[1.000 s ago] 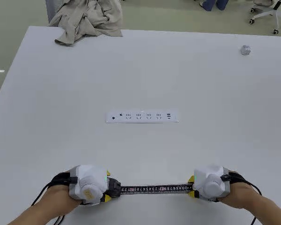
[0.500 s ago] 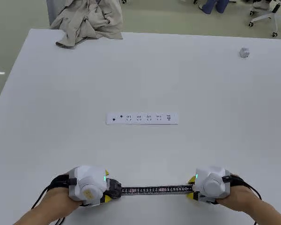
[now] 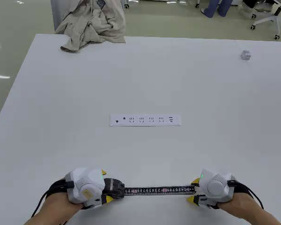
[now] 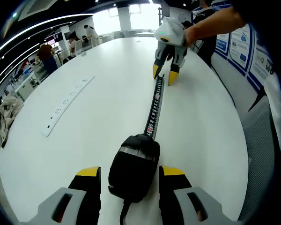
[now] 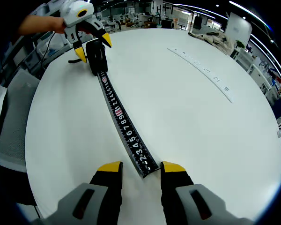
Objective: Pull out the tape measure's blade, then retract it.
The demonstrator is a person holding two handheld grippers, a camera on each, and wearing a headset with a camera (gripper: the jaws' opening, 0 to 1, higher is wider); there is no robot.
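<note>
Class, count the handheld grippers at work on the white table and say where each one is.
2. The left gripper is at the near left, jaws astride the black case; the right gripper is at the near right, at the end of the blade. None looks hidden.

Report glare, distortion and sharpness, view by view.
Head view: even light, sharp, glare spots on the floor at left. Left gripper view: fisheye bows the table, windows blown out, tape measure sharp. Right gripper view: same bowing, blade numerals crisp near the jaws.
</note>
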